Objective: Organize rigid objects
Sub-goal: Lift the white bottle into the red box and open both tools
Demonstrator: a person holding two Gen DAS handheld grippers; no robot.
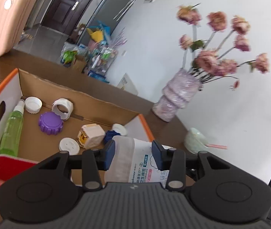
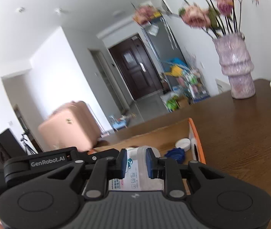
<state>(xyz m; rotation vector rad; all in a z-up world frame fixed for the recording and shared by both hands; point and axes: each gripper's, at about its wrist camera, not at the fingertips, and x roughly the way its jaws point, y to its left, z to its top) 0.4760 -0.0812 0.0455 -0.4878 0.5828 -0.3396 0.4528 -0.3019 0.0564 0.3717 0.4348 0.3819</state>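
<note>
A clear cotton-swab container (image 1: 135,158) with a white printed label lies between my left gripper's (image 1: 133,153) blue pads, over the near corner of an orange-rimmed cardboard box (image 1: 78,97). The pads stand at its sides; contact is unclear. The box holds a green spray bottle (image 1: 11,131), a purple lid (image 1: 50,123), white caps (image 1: 33,105), a beige cube (image 1: 90,135) and a blue piece (image 1: 109,134). In the right wrist view the same container (image 2: 141,169) sits between my right gripper's (image 2: 136,163) pads, which look pressed on it.
A lilac vase (image 1: 177,97) with pink flowers and a pale green bowl (image 1: 194,140) stand on the brown table (image 2: 240,143) right of the box. A red object (image 1: 7,168) sits at the box's near left. A pink suitcase (image 2: 70,126) stands beyond the table.
</note>
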